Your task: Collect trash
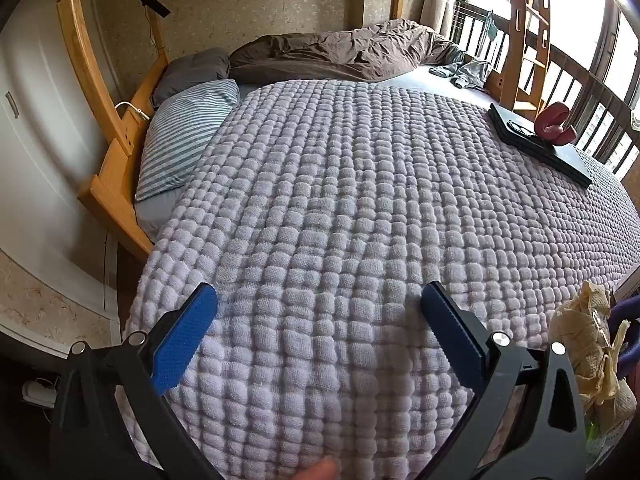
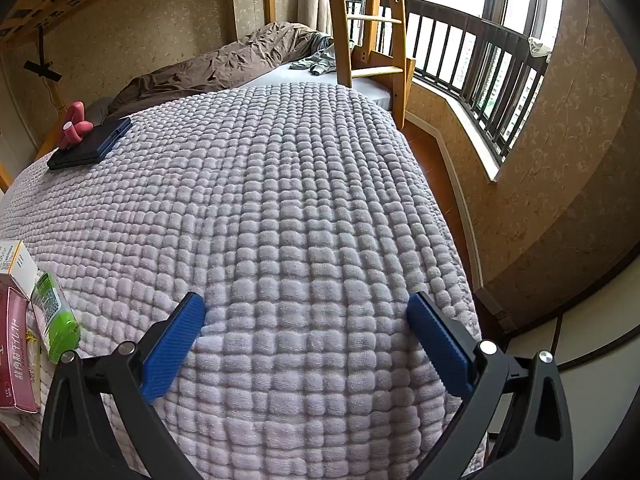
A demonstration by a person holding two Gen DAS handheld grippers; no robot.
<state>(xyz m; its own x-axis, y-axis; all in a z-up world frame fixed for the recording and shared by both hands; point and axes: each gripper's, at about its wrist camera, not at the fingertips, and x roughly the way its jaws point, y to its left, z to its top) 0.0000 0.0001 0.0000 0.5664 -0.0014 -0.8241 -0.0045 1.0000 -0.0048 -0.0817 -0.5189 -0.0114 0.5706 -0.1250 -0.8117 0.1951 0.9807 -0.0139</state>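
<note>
A: How are your grippers standing?
B: Your left gripper (image 1: 318, 308) and right gripper (image 2: 306, 316) are gaping fully, gripping nothing, hovering over the quilt (image 2: 300, 200).
A: Where is the trash lying?
B: Green bottle (image 2: 56, 320) and boxes (image 2: 16, 344) are lying just left of your right gripper; the laptop (image 2: 90, 146) is sitting farther ahead-left.

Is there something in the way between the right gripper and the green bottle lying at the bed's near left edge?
Nothing visible does. The right gripper is open over bare blanket, and only blanket lies between it and the green bottle beside the boxes.
</note>
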